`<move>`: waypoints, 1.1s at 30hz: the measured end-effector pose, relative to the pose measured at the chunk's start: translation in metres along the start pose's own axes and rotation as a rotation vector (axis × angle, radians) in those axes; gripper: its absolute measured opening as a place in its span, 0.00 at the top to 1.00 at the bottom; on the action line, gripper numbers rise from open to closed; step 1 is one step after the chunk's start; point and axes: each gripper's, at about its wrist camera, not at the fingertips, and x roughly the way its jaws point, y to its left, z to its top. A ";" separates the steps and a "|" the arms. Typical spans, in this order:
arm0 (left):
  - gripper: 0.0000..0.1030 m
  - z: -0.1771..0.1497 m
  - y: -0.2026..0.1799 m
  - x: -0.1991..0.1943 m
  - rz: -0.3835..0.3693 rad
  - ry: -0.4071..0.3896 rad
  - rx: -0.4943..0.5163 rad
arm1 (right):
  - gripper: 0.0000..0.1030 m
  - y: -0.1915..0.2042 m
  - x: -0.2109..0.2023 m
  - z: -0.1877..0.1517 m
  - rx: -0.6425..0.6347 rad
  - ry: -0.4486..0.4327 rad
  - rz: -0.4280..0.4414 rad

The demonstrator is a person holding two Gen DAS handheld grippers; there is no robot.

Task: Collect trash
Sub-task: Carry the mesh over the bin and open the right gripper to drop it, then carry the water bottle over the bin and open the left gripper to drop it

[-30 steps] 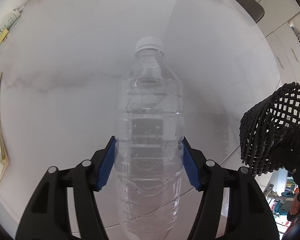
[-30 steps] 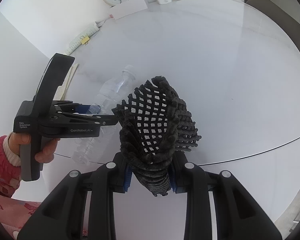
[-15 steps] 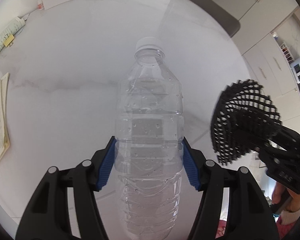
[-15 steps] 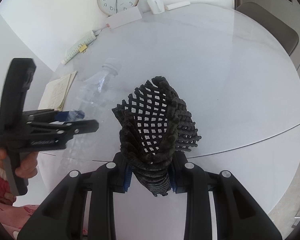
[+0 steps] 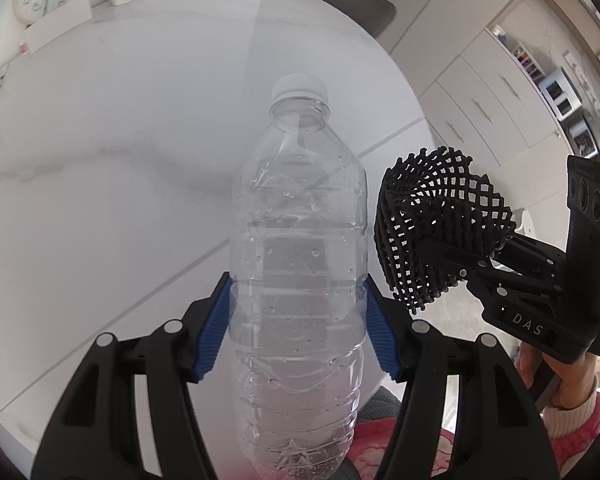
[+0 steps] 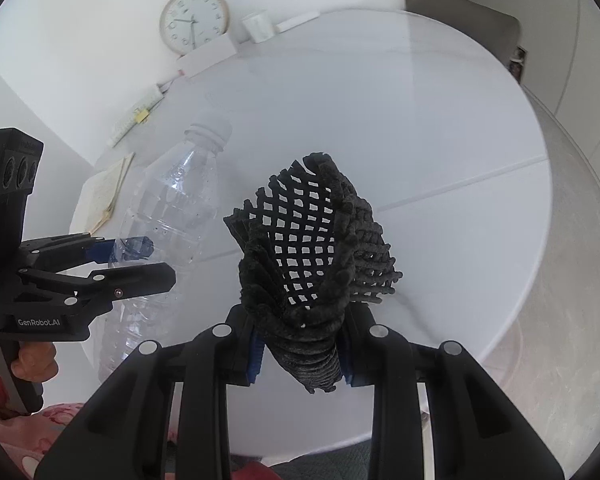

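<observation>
A clear empty plastic bottle (image 5: pixel 300 240) with a white cap is clamped between the blue pads of my left gripper (image 5: pixel 298 320), lifted off the round white table (image 5: pixel 120 140). In the right wrist view the same bottle (image 6: pixel 172 208) shows at the left, held by the left gripper (image 6: pixel 140 260). My right gripper (image 6: pixel 300 344) is shut on a crumpled black foam net sleeve (image 6: pixel 312 256), which flares out above the pads. In the left wrist view that net (image 5: pixel 440 224) and the right gripper (image 5: pixel 480 256) hang just right of the bottle, over the table's near edge.
At the table's far side stand a wall clock (image 6: pixel 192 20), a white cup (image 6: pixel 256 26) and a flat white box (image 6: pixel 208 56). Papers (image 6: pixel 108 192) lie at its left edge. A grey chair (image 6: pixel 460 20) stands behind; white cabinets (image 5: pixel 500 92) line the right. A person's hand (image 5: pixel 572 380) holds the right gripper.
Both grippers have pulled back from the table toward the near edge and risen, each keeping its load. The right gripper with the net has come closer beside the bottle.
</observation>
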 end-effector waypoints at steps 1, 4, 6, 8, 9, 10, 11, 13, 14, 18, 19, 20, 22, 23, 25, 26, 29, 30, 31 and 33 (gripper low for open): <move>0.42 0.002 -0.013 0.006 -0.005 -0.001 0.007 | 0.71 -0.010 -0.006 -0.004 0.007 -0.004 -0.004; 0.42 0.006 -0.061 0.017 -0.021 -0.011 0.017 | 0.71 -0.051 -0.029 -0.020 0.019 -0.016 -0.017; 0.42 0.007 -0.092 0.027 -0.023 -0.015 0.001 | 0.71 -0.080 -0.045 -0.031 -0.004 -0.007 -0.063; 0.41 0.007 -0.119 0.035 -0.026 -0.014 -0.010 | 0.71 -0.110 -0.061 -0.042 -0.018 -0.004 -0.084; 0.41 0.007 -0.132 0.040 -0.026 -0.015 -0.011 | 0.71 -0.127 -0.067 -0.049 -0.022 -0.004 -0.089; 0.41 0.005 -0.145 0.044 -0.025 -0.020 -0.009 | 0.71 -0.139 -0.070 -0.053 -0.026 0.001 -0.096; 0.41 0.005 -0.159 0.049 -0.024 -0.026 -0.010 | 0.71 -0.155 -0.073 -0.059 -0.031 0.010 -0.108; 0.41 0.004 -0.176 0.057 -0.020 -0.031 -0.030 | 0.69 -0.181 -0.073 -0.067 -0.034 0.029 -0.104; 0.41 0.006 -0.187 0.063 -0.018 -0.028 -0.045 | 0.70 -0.196 -0.070 -0.071 -0.037 0.046 -0.098; 0.41 0.001 -0.209 0.072 0.004 -0.008 -0.085 | 0.69 -0.231 -0.041 -0.073 -0.061 0.115 -0.066; 0.41 0.001 -0.215 0.072 0.019 -0.003 -0.084 | 0.69 -0.235 -0.032 -0.072 -0.064 0.125 -0.050; 0.41 -0.002 -0.213 0.071 0.034 0.002 -0.081 | 0.69 -0.240 -0.019 -0.072 -0.068 0.142 -0.029; 0.41 -0.001 -0.218 0.073 0.068 0.012 -0.087 | 0.68 -0.249 0.005 -0.074 -0.076 0.172 -0.007; 0.41 0.001 -0.220 0.075 0.078 0.017 -0.097 | 0.59 -0.250 0.015 -0.075 -0.077 0.186 0.003; 0.41 0.005 -0.222 0.078 0.089 0.023 -0.116 | 0.34 -0.253 0.038 -0.075 -0.065 0.222 0.022; 0.41 0.007 -0.224 0.080 0.094 0.022 -0.120 | 0.26 -0.254 0.046 -0.077 -0.063 0.234 0.010; 0.41 0.006 -0.225 0.080 0.110 0.029 -0.113 | 0.19 -0.256 0.051 -0.077 -0.061 0.245 0.005; 0.41 0.008 -0.226 0.081 0.109 0.034 -0.107 | 0.16 -0.257 0.047 -0.076 -0.057 0.233 0.002; 0.41 0.008 -0.226 0.082 0.109 0.036 -0.102 | 0.09 -0.260 0.041 -0.076 -0.048 0.218 0.000; 0.41 0.008 -0.230 0.086 0.111 0.041 -0.093 | 0.06 -0.265 0.029 -0.075 -0.022 0.188 0.001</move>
